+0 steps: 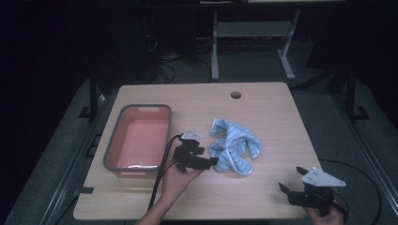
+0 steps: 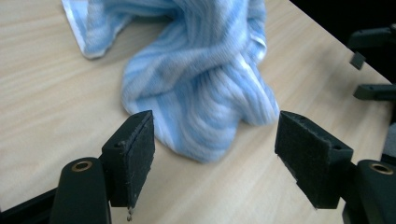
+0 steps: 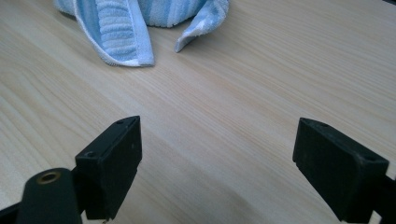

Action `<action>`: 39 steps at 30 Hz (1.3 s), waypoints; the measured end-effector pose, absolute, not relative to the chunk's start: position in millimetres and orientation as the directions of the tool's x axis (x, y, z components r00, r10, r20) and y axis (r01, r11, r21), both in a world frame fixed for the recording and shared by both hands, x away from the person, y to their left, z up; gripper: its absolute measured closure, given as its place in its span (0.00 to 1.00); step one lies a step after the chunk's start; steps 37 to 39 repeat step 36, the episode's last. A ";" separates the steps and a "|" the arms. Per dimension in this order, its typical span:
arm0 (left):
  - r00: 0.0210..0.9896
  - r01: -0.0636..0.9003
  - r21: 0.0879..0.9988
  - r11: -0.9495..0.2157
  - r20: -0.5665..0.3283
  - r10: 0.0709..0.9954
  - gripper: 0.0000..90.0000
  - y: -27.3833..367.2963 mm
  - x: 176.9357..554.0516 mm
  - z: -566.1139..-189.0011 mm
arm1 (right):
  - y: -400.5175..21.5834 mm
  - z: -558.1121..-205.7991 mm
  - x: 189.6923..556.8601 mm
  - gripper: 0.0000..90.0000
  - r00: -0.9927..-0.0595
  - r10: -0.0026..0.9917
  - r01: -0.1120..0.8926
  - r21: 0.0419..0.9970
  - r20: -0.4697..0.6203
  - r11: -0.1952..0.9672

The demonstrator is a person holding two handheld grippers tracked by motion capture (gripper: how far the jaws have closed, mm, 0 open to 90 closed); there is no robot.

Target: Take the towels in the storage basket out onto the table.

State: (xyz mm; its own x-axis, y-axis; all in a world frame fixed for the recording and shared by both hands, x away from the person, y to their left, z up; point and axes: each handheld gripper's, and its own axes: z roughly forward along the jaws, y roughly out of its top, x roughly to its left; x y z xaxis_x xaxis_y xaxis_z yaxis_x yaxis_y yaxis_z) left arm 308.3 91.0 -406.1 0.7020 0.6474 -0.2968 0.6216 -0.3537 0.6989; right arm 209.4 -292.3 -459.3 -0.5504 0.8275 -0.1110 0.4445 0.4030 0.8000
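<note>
A crumpled light-blue striped towel (image 1: 234, 145) lies near the middle of the wooden table (image 1: 272, 112). My left gripper (image 1: 213, 161), held in a hand from below, points right at the towel's left edge. In the left gripper view its jaws (image 2: 215, 144) stand wide open, and the towel (image 2: 205, 84) bulges just ahead of them, with neither pad pressing on it. My right gripper (image 1: 291, 179) rests near the front right corner, open. Bare wood lies between its jaws (image 3: 217, 154), and the towel (image 3: 116, 28) is farther off.
A grey-rimmed tub with a pink inside (image 1: 112, 140) stands on the table's left, right behind my left hand. A cable hole (image 1: 235, 95) sits near the far edge. The right gripper's black jaws (image 2: 373, 60) show at the edge of the left gripper view.
</note>
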 end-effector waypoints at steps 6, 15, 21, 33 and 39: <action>0.714 0.610 0.703 -0.364 -0.289 0.638 0.31 94.7 296.5 -407.0 | -291.9 -459.1 209.2 0.17 -0.551 0.827 0.442 0.801 -0.113 0.404; 0.730 0.598 0.709 -0.373 -0.290 0.619 0.31 100.8 277.8 -409.6 | -292.6 -459.2 208.2 0.17 -0.548 0.829 0.447 0.798 -0.113 0.404; 0.725 0.604 0.710 -0.361 -0.303 0.618 0.31 107.7 265.4 -415.7 | -291.5 -459.4 206.6 0.17 -0.545 0.831 0.448 0.799 -0.111 0.400; 0.741 0.568 0.738 -0.365 -0.265 0.617 0.32 124.3 237.8 -433.7 | -290.8 -459.7 199.4 0.17 -0.552 0.828 0.440 0.807 -0.103 0.394; 0.760 0.534 0.759 -0.372 -0.239 0.605 0.32 123.3 233.0 -430.0 | -293.6 -461.3 197.8 0.17 -0.544 0.832 0.440 0.810 -0.104 0.388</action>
